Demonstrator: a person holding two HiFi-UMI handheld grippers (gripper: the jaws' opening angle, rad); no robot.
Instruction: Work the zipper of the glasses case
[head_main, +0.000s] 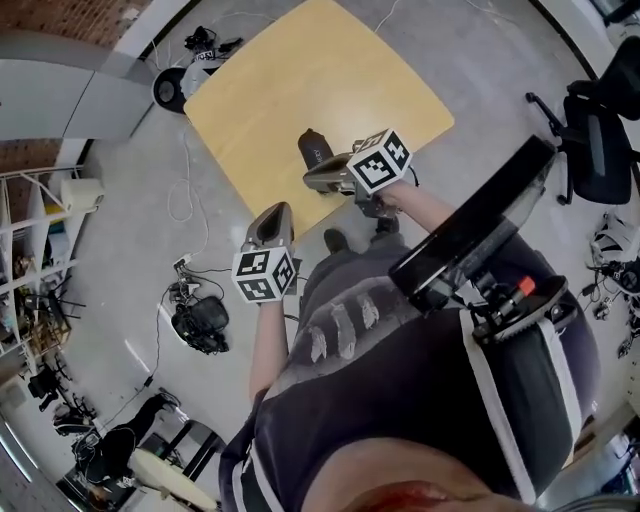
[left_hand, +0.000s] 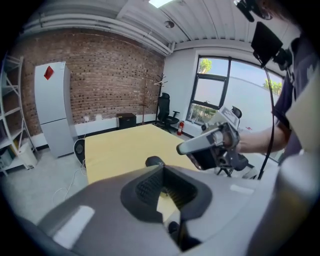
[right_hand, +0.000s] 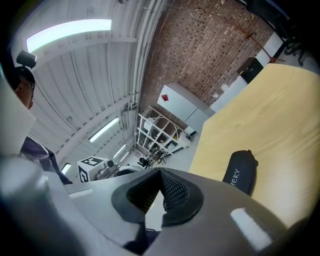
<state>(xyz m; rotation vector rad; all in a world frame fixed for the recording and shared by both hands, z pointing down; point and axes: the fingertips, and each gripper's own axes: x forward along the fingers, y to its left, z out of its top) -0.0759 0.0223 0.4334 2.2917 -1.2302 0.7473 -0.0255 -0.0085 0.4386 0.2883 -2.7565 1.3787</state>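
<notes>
Nearest the person, the left gripper (head_main: 273, 213) hangs with its jaws pressed together on nothing; just beyond it, the right gripper (head_main: 312, 181) is likewise closed and empty; past both, the black glasses case (head_main: 314, 146) lies apart from them on the yellow table (head_main: 300, 70), near its closest edge; it looks light and soft-shelled, likely to slide, so one gripper should pin the body while the other pinches the small zip pull; it seems closed, contents hidden.
</notes>
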